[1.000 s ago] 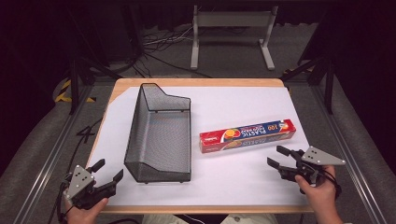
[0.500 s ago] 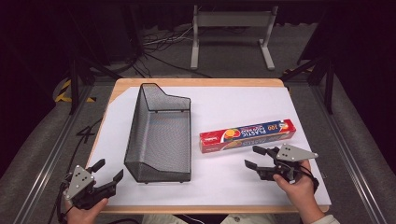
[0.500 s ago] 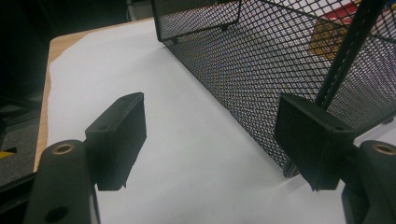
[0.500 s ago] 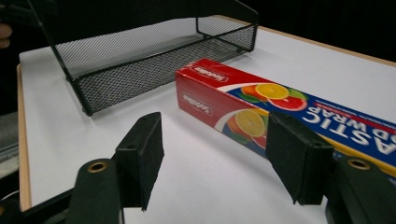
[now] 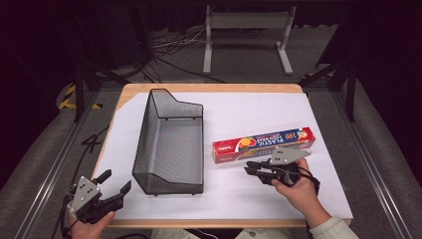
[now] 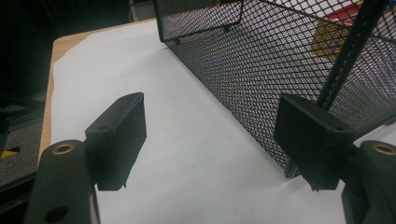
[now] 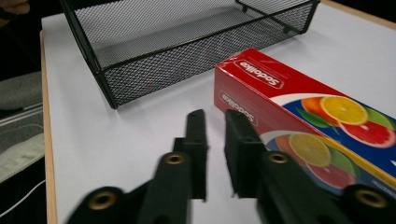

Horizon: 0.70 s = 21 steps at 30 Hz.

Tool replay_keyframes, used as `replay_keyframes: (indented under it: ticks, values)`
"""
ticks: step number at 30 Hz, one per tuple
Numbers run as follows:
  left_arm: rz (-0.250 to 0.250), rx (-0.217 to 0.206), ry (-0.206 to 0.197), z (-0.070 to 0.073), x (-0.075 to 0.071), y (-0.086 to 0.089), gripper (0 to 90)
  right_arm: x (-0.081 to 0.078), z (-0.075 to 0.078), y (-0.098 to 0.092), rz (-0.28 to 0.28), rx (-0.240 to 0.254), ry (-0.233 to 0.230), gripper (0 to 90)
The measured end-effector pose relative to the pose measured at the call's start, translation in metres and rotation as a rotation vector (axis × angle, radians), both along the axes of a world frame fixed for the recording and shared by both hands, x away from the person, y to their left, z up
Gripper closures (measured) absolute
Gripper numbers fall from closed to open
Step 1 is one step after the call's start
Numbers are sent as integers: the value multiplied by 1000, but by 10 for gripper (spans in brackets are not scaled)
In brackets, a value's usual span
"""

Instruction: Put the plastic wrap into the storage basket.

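Note:
A black wire-mesh basket (image 5: 168, 185) stands left of centre on the white-covered table (image 5: 249, 109). To its right lies a long red box of plastic wrap (image 5: 263, 144). My right gripper (image 5: 249, 169) is just in front of the box's left half and points left, its jaws shut with nothing between them. In the right gripper view the jaws (image 7: 215, 116) sit beside the box's near end (image 7: 299, 112), apart from it, with the basket (image 7: 187, 51) beyond. My left gripper (image 5: 115, 180) rests open at the table's front left corner, and the basket's wall (image 6: 261, 60) stands close to its right jaw (image 6: 212, 102).
A bare wooden table edge (image 5: 209, 88) shows at the back. Behind the table stands a metal frame (image 5: 246, 22) among cables on a dark floor. White table surface lies between the basket and the box.
My right gripper has moved left along the front of the box, and its jaws have gone from open to shut with nothing in them. The left gripper has stayed in place.

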<state>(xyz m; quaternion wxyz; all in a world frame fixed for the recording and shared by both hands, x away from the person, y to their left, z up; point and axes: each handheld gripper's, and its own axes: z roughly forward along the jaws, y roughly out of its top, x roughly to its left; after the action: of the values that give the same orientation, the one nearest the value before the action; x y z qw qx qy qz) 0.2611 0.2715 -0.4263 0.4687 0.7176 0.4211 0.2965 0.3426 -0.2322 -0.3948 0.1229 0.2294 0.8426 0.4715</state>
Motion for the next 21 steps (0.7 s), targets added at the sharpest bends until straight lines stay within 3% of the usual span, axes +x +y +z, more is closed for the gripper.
replay_keyframes:
  ticks: [2,10,21]
  values:
    - [0,-2,1,0,0,0,261,6,0,10,15,-27,14,900]
    - [2,-4,-4,0,-1,1,261,24,-6,38,29,-84,43,900]
    - [1,2,-5,1,-1,0,261,38,-15,53,35,-136,47,900]
